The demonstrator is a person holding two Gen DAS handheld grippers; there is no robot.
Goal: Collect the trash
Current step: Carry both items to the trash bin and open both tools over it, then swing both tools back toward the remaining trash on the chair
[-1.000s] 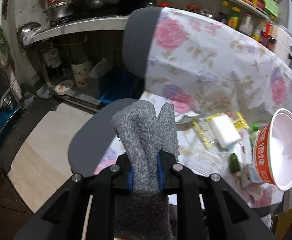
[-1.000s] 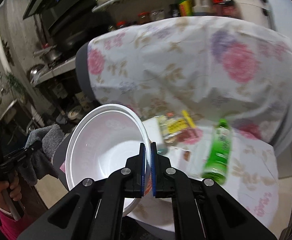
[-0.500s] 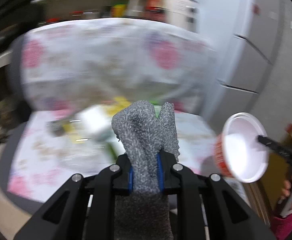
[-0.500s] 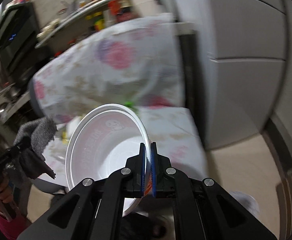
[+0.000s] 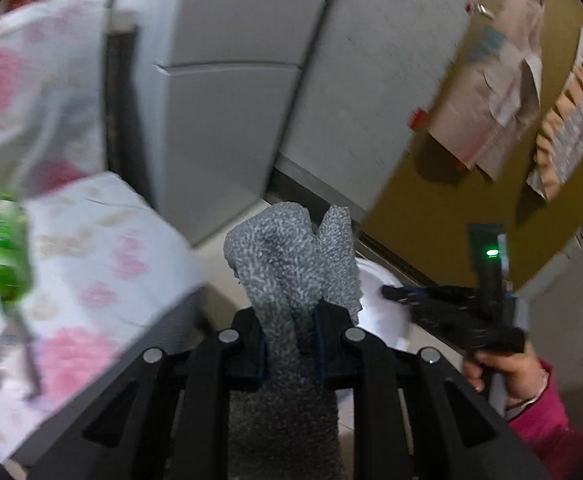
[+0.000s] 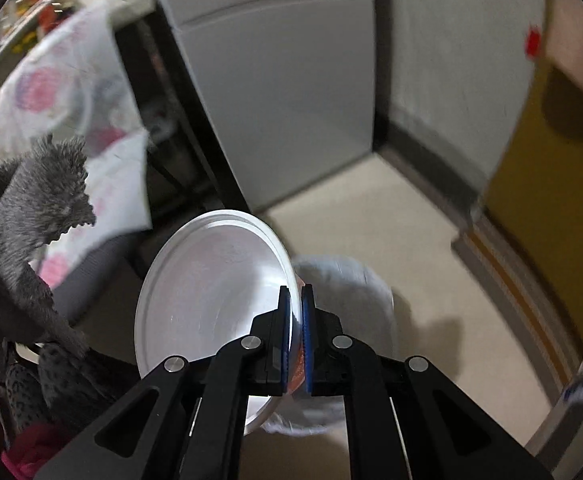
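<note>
Step in hand, as I read it: carry both pieces of trash to the lined bin on the floor and drop them in. Right tool is nipped on the rim of the white instant-noodle bowl; its jaws have just been easing apart, with the bowl wall between them and the pads apparently on it. Bowl sits directly over the bin's near-left edge, open face tilted back at the camera. To do it well: bring the bowl centred over the bin mouth before opening wider, let it fall mouth-down so it doesn't bounce off the rim. Left tool is clamped narrow on the grey cloth, which sticks up out of the jaws; in the left wrist view the bowl and bin lie just behind the cloth, to its right. Green bottle is well left of the bin, on the floral-covered tabletop.
</note>
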